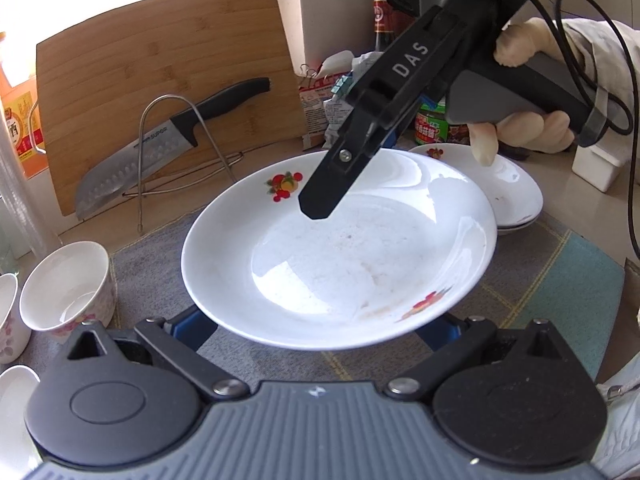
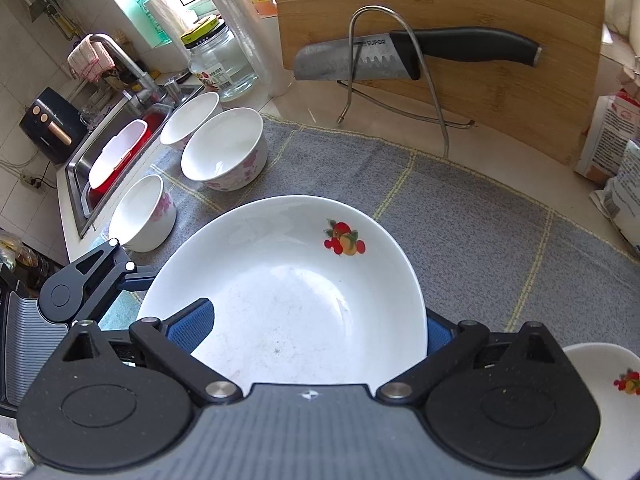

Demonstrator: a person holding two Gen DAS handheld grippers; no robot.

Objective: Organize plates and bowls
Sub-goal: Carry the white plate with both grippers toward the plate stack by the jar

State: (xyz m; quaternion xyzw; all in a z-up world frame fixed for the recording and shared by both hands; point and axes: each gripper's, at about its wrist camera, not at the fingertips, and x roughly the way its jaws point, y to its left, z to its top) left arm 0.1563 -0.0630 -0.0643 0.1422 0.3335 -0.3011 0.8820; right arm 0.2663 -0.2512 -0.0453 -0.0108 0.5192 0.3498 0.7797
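A white plate with fruit prints (image 1: 340, 256) hangs above the grey mat (image 1: 152, 264). My right gripper (image 1: 320, 208) grips its far rim: one finger lies over the plate, the other is hidden beneath. In the right wrist view the same plate (image 2: 288, 300) sits between my blue pads (image 2: 192, 324). My left gripper (image 1: 316, 332) stands open under the plate's near edge, its fingers wide apart, and shows at the left of the right wrist view (image 2: 100, 268). A stack of similar plates (image 1: 508, 192) rests behind. Three floral bowls (image 2: 224, 148) stand at the mat's left.
A bamboo cutting board (image 1: 168, 80) and a knife (image 1: 168, 140) lean in a wire rack at the back. Bottles, jars and packets (image 1: 332, 96) crowd the back right. A sink with a red basin (image 2: 120, 156) lies left of the bowls.
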